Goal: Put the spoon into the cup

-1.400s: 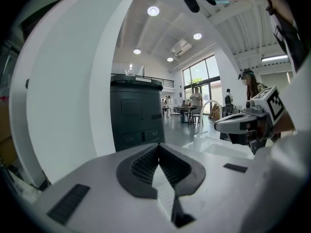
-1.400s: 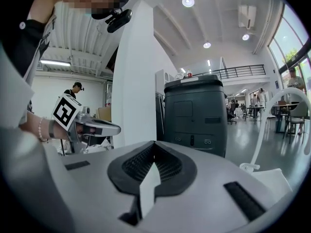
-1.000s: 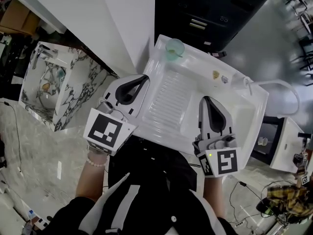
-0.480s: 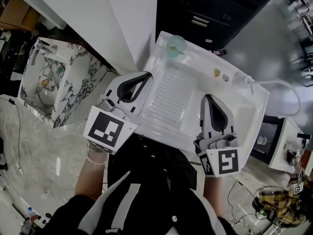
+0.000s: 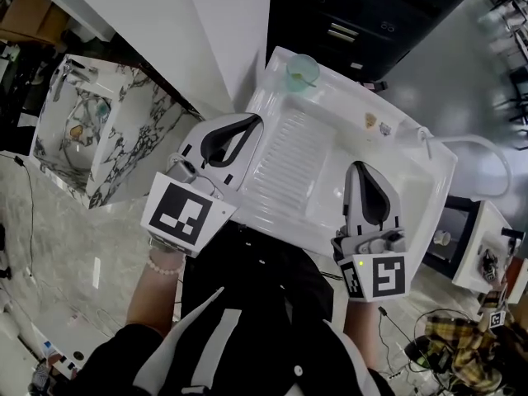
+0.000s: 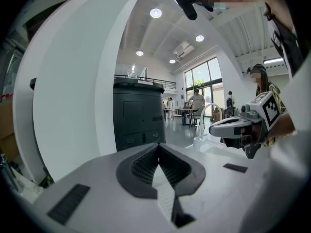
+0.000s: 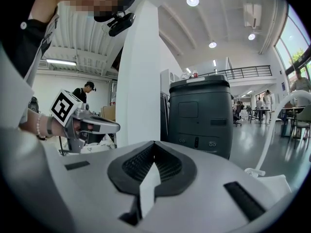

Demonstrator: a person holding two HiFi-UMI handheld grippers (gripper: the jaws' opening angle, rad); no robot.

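Hovering shut and empty, the left gripper (image 5: 252,123) and right gripper (image 5: 357,170) might have toppled the far cup (image 5: 301,72) by reaching hastily.

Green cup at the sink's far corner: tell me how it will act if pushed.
The cup looks translucent, so it is probably light plastic that would slide easily on the glossy white sink top. It stands near the corner edge, so a hard push might send it off.

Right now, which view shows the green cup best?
The head view: the green cup stands in full view at the far corner of the white sink unit. Neither gripper view shows it; both look out level into the room.
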